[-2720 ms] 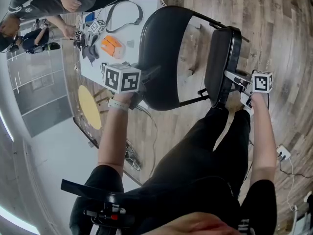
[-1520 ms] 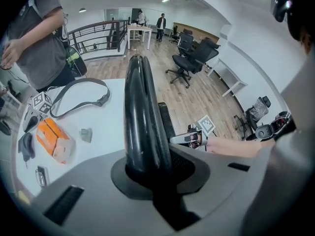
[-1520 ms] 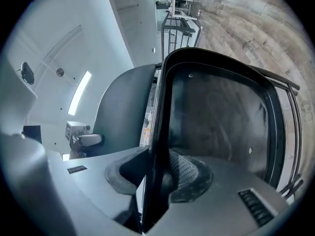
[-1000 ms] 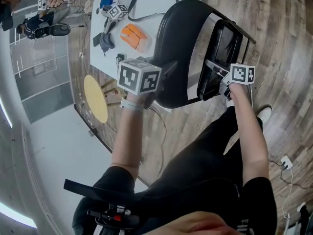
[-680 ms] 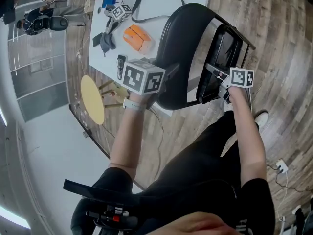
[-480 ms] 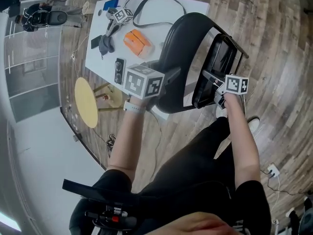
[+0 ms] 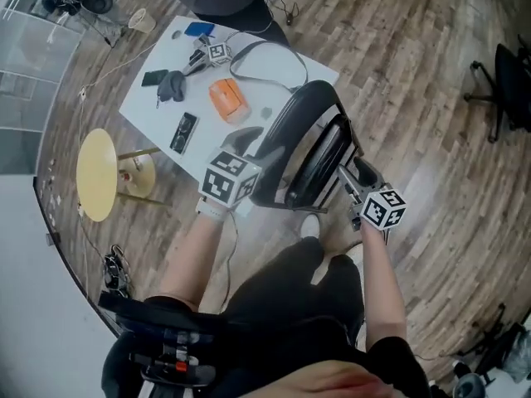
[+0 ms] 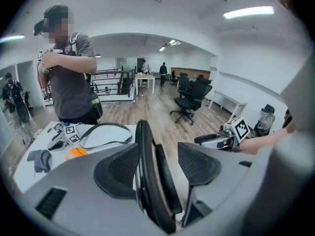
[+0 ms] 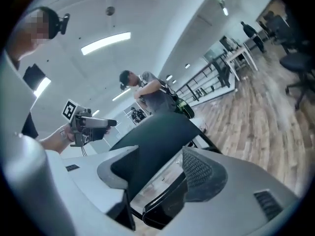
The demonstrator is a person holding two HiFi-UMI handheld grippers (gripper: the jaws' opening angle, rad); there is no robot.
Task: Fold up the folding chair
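Left claw (image 8: pixel 157 165) and right claw (image 9: pixel 160 170) opening around the folding chair (image 7: pixel 303 152)

Seen along its own jaws, the left claw is spread wide and opening. The chair's black rim runs up between the pads. Bare floor shows between the rim and the right-hand pad, so nothing is pinched. Whether the rim brushes the left-hand pad cannot be told.

The right claw is opening too, its pads well apart. The chair's dark panel and a frame bar stand between them, unsqueezed.

From the head view the chair is folded flat, seat against back. It stands upright on the wooden floor (image 7: pixel 415 139), just beside the near corner of the white counter (image 7: pixel 145 110). The left claw is at the chair's left edge and the right claw at its right edge, each borne on one of the person's hands.

On the counter lie an orange object (image 7: pixel 226 98), a black strap loop (image 7: pixel 270 50), a marker cube (image 7: pixel 217 53) and some small dark items. A round yellow stool (image 7: pixel 98 172) stands near the counter's other side. In the left gripper view a person in a grey shirt (image 8: pixel 69 87) stands behind the counter.
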